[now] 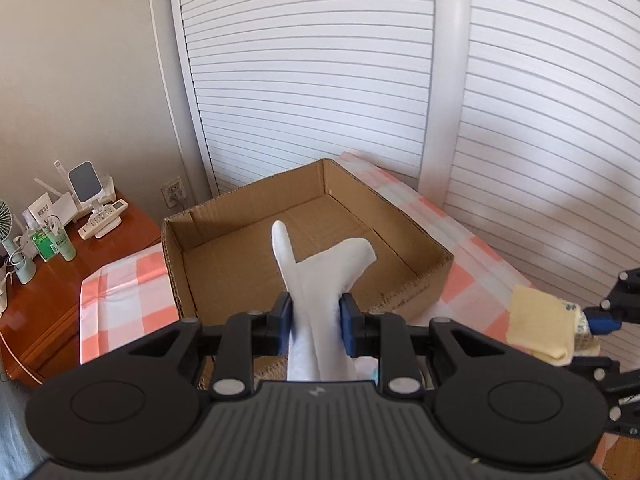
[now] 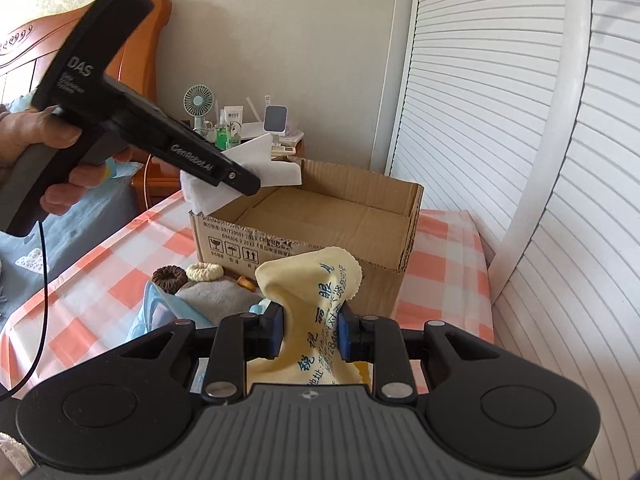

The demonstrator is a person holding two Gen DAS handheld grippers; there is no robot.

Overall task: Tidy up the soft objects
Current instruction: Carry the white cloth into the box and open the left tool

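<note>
Presently: open brown cardboard box (image 1: pixel 304 216) empty; left gripper (image 1: pixel 314 318) clamps white cloth (image 1: pixel 320 272), right gripper (image 2: pixel 311 330) clamps yellow printed cloth (image 2: pixel 316 292); hair ties (image 2: pixel 188 274) unsorted.

Both fisheye views sat just behind their own gripper, looking forward and slightly down. Left wrist view faced the cardboard box (image 1: pixel 304 216) close up, slatted doors (image 1: pixel 320 60) behind. Right wrist view faced the same box (image 2: pixel 320 220) from its right front corner, slightly further back. The 2 views shared box, checked counter (image 1: pixel 120 280) and nightstand clutter.
</note>
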